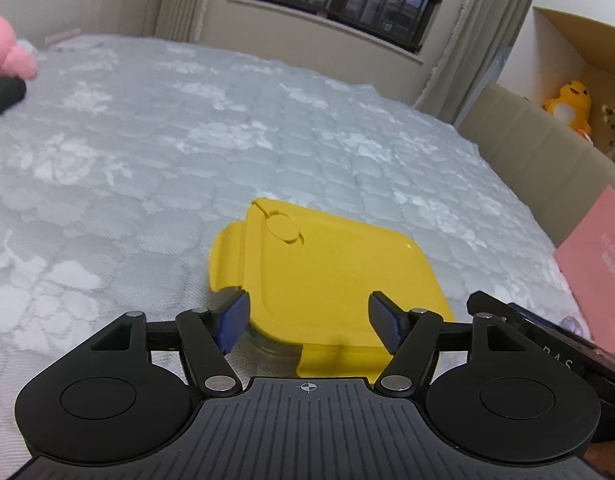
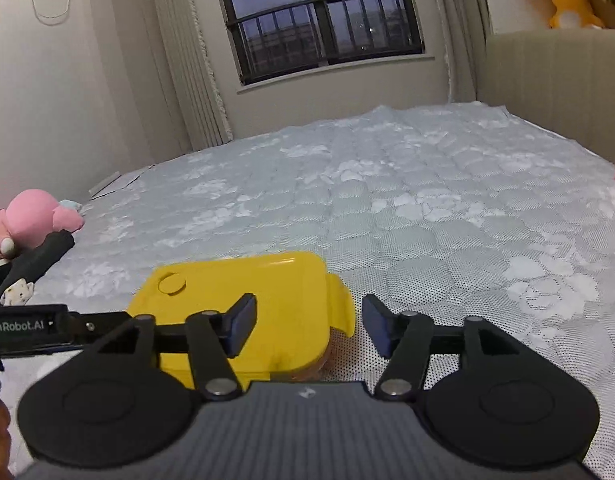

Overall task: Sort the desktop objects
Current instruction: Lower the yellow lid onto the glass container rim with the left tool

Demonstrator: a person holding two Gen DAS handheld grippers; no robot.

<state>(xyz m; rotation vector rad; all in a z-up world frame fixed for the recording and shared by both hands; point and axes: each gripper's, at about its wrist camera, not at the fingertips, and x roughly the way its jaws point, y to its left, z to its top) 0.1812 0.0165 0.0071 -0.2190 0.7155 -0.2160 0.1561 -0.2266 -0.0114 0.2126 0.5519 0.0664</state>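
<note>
Quilted bed cover (image 1: 187, 152) carries everything. Nearest, my left gripper (image 1: 307, 322) and right gripper (image 2: 309, 330) both stand released, grasping nothing. Yellow lidded container (image 1: 339, 272) lies at 12 o'clock, lid closed, contents hidden. Pink plush (image 2: 35, 216) rests at 10 o'clock.

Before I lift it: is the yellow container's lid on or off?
On. The yellow lid sits flat over the container, side flap folded down. Whether it is latched, cannot tell.

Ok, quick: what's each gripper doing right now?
Left gripper: open, holding nothing, at the yellow box.
Right gripper: open, holding nothing, at the same box.
</note>
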